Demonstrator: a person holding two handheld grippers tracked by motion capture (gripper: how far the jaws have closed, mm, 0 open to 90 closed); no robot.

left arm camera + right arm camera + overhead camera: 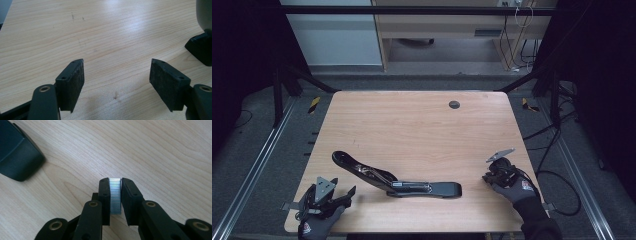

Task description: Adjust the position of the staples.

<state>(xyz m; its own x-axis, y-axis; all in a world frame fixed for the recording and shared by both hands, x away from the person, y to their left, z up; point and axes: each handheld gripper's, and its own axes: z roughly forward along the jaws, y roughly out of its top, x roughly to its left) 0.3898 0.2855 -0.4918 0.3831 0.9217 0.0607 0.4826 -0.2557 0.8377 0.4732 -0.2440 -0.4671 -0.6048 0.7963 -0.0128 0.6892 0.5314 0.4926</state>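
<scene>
While clamped, right gripper (115, 195): holds staple strip (115, 196) (silvery)
Left gripper (117, 75): wide, nothing between
Stapler (394, 181): hinged open on table (412, 125)

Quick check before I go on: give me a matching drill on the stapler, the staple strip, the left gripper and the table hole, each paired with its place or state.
Things:
1. stapler
2. staple strip
3. left gripper
4. table hole

Places or states:
A. jaws wide apart, nothing between them
B. far side of the table, right of centre
C. lying swung open on the near middle of the table
D. pinched between the right gripper's pads

Pairs: 1-C, 2-D, 3-A, 4-B
</scene>
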